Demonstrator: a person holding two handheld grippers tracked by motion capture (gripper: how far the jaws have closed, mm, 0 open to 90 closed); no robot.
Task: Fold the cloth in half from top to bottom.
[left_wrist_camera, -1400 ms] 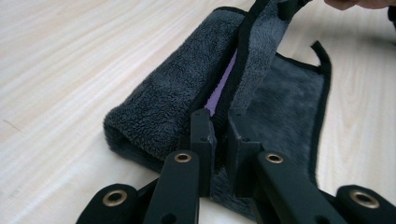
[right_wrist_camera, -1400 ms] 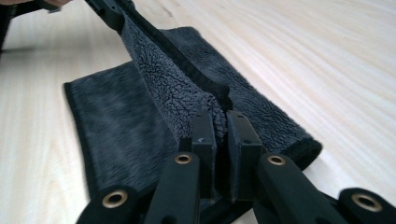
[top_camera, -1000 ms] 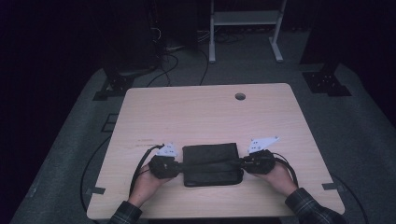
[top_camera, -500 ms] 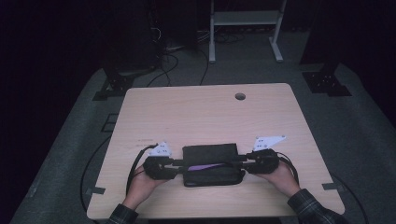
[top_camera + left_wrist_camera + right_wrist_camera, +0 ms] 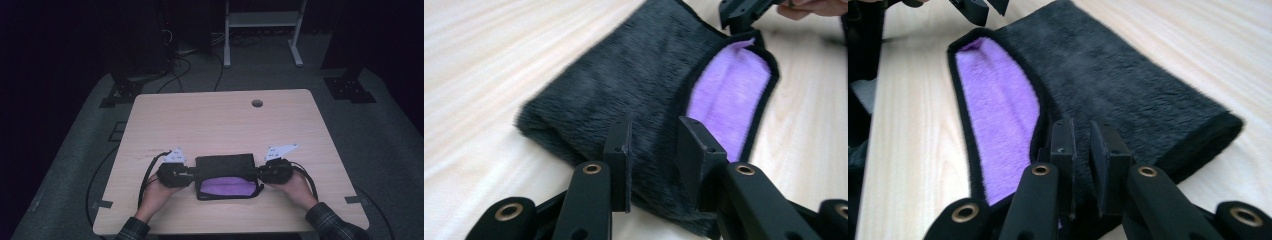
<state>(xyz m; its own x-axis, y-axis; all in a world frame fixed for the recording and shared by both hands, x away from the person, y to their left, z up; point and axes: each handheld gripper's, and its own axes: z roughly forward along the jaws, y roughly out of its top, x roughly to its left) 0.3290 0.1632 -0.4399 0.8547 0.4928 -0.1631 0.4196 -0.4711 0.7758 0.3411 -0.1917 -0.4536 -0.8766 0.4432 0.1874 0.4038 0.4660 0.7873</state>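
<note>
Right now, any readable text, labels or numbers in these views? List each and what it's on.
None can be read.
Left claw plate: small dark marks, too small and blurred to read.
Right claw plate: small dark marks, also too small to read.
Dark cloth with purple lining, and the table: no label or print.

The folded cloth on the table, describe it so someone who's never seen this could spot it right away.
On the pale wooden table, look at the near edge, between the person's two hands. The cloth lies there folded, fuzzy and dark grey, with a black gripper at each end. Its bright purple inner side showing along the near edge sets it apart.
</note>
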